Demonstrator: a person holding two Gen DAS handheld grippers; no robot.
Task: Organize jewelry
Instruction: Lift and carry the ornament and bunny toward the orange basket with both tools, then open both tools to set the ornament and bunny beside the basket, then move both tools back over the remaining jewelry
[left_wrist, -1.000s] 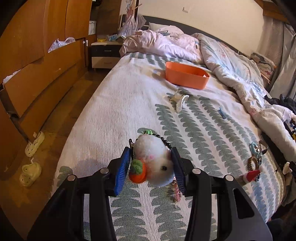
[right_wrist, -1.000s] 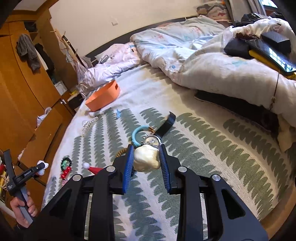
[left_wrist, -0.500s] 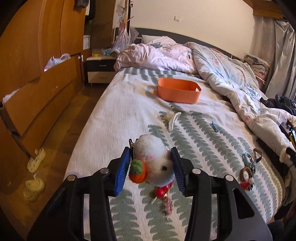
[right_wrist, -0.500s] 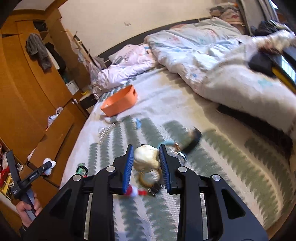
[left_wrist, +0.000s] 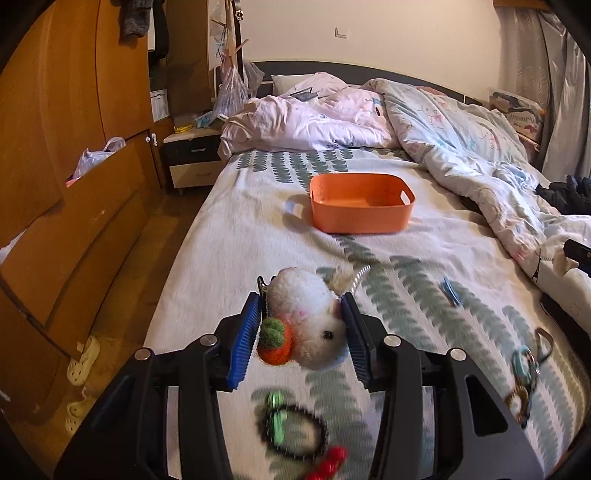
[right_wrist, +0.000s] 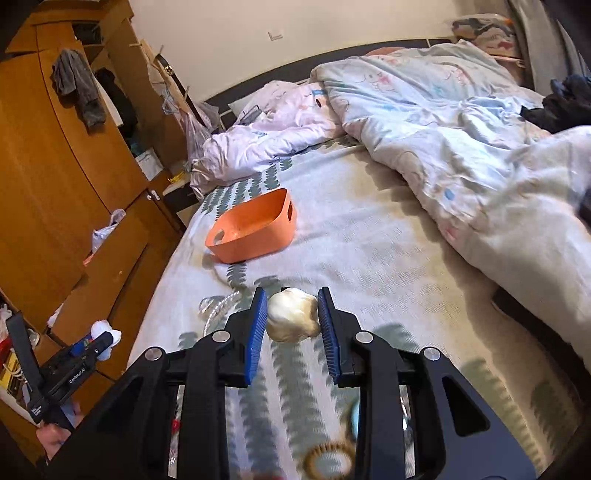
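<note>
My left gripper (left_wrist: 301, 325) is shut on a white fluffy bunny hair clip with an orange carrot (left_wrist: 308, 328), held above the bedspread. My right gripper (right_wrist: 293, 319) is shut on a cream shell-shaped hair claw (right_wrist: 291, 319). An orange plastic basket (left_wrist: 360, 203) (right_wrist: 255, 230) stands further up the bed, ahead of both grippers, with nothing visible inside. On the bedspread lie a black beaded bracelet with green beads (left_wrist: 291, 430), a red piece (left_wrist: 328, 461), a blue clip (left_wrist: 450, 291), a pearly hair claw (left_wrist: 351, 278) (right_wrist: 218, 312) and a teal ring piece (left_wrist: 524, 363).
A rumpled duvet (left_wrist: 461, 147) and pink bedding (left_wrist: 306, 118) cover the far and right side of the bed. Wooden wardrobe with open drawers (left_wrist: 74, 206) stands left; slippers (left_wrist: 83, 356) lie on the floor. A nightstand (left_wrist: 192, 158) sits by the headboard. The left gripper (right_wrist: 70, 373) shows at the right view's left edge.
Both grippers have risen and moved up the bed toward the orange basket, each keeping its clip. The basket looks larger and nearer; the loose pieces slid toward the bottom of both views.
</note>
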